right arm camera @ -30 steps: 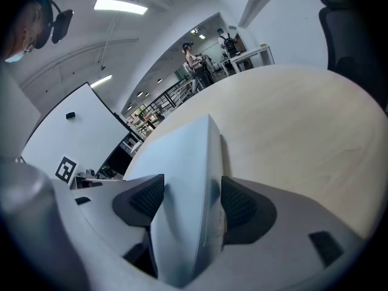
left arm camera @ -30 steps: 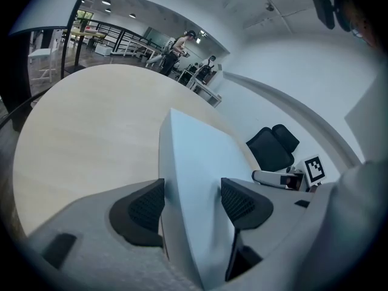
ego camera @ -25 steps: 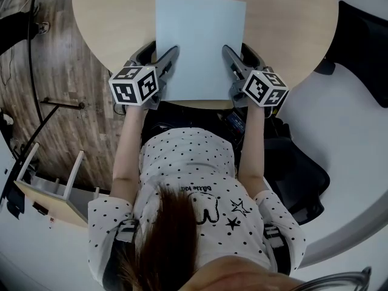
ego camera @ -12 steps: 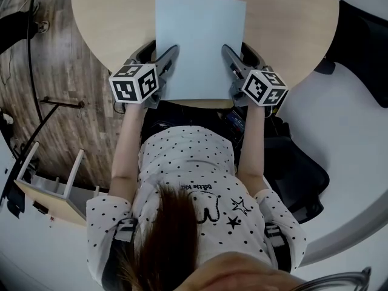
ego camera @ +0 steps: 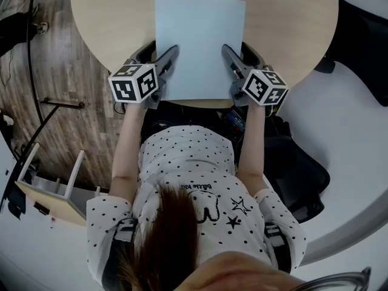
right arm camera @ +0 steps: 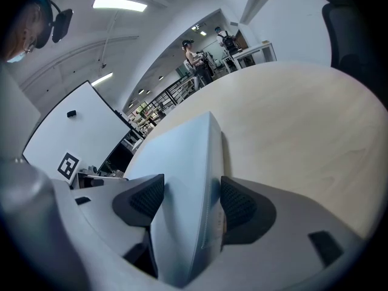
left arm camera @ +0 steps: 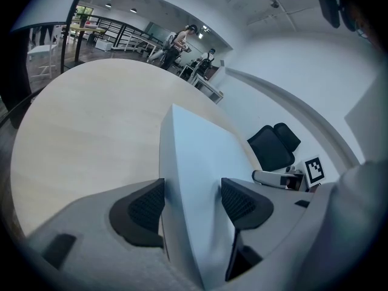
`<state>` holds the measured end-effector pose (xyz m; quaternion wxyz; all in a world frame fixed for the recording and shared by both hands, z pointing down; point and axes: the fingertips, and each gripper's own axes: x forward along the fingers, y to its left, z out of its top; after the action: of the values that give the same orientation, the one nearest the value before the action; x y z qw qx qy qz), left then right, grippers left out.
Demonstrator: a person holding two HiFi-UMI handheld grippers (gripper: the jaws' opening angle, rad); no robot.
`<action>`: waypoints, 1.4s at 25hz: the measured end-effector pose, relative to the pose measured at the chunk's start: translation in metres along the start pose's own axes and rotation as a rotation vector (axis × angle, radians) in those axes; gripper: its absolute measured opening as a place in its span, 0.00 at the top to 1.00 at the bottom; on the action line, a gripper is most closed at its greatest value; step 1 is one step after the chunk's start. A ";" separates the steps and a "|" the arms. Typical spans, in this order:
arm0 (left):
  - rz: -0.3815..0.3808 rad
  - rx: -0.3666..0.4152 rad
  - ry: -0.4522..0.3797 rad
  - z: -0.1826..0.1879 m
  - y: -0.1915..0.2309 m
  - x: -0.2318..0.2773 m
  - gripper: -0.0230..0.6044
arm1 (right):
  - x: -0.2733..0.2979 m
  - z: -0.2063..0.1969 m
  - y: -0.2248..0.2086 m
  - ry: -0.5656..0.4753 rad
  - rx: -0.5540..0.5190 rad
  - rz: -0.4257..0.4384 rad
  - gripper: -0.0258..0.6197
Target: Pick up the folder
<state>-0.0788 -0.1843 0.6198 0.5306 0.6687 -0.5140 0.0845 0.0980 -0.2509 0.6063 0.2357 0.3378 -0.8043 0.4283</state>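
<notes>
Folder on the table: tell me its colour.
Plain pale blue, no pattern. The folder shows best in the head view.

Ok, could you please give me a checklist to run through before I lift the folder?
1. Folder lies on the table, nothing on top of it: ok.
2. Left tool straddles the folder's left edge: ok.
3. Right tool straddles the folder's right edge: ok.
4. Both tools sit level with each other near the folder's near end: ok.
5. Pads clamped firmly on the folder: cannot tell.
6. Table around the folder free of other things: ok.
</notes>
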 end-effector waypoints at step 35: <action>0.022 0.034 -0.013 -0.001 -0.006 -0.004 0.50 | -0.006 0.001 0.006 -0.013 -0.045 -0.018 0.52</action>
<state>-0.0757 -0.1822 0.6141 0.5149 0.6725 -0.5232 0.0943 0.0971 -0.2479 0.5987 0.2420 0.3424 -0.8120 0.4060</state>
